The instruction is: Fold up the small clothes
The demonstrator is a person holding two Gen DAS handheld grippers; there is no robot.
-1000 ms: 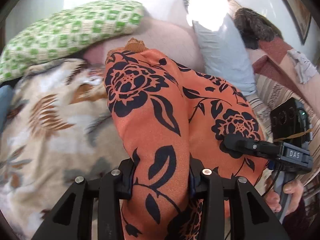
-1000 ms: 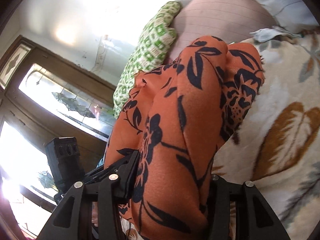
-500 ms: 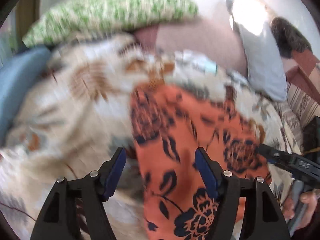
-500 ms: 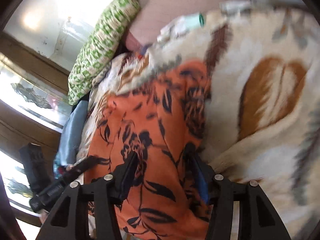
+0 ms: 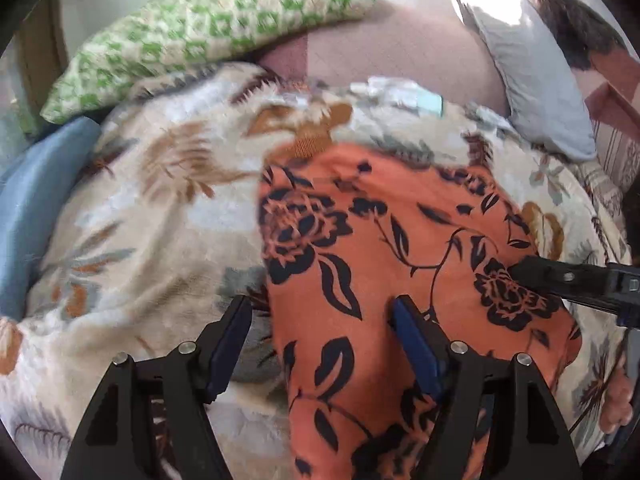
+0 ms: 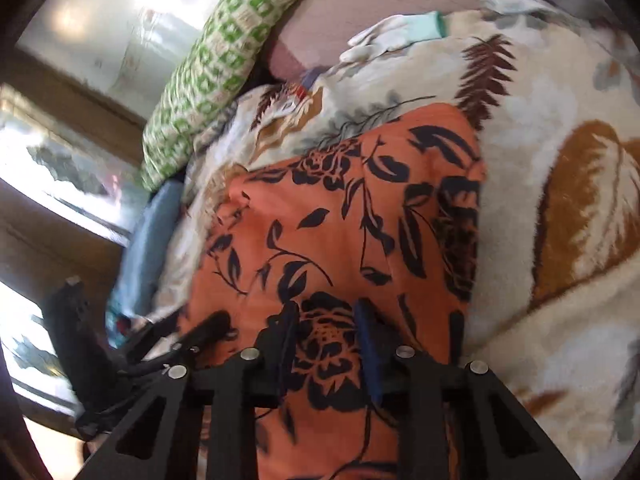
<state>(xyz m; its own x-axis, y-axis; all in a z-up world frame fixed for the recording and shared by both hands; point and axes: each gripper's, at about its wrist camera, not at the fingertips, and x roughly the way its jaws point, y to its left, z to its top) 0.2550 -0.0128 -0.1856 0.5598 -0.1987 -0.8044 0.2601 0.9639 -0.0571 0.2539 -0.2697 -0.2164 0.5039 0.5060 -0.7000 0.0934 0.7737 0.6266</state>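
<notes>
An orange garment with black flowers (image 5: 392, 248) lies spread on a floral blanket (image 5: 152, 216); it also shows in the right wrist view (image 6: 344, 216). My left gripper (image 5: 324, 320) is open, its jaws wide apart over the garment's near left edge. My right gripper (image 6: 326, 320) stands with its jaws a little apart and a fold of the garment between them; it enters the left wrist view from the right (image 5: 524, 272).
A green patterned pillow (image 5: 208, 28) and a grey pillow (image 5: 532, 76) lie at the back. A blue cushion (image 5: 28, 208) is at the left. A white and teal glove (image 6: 396, 32) lies on the blanket's far edge. A window (image 6: 48, 168) is at left.
The garment was held up by both grippers and has come down flat on the blanket. My left gripper has opened and let go. My right gripper still has cloth between its jaws.
</notes>
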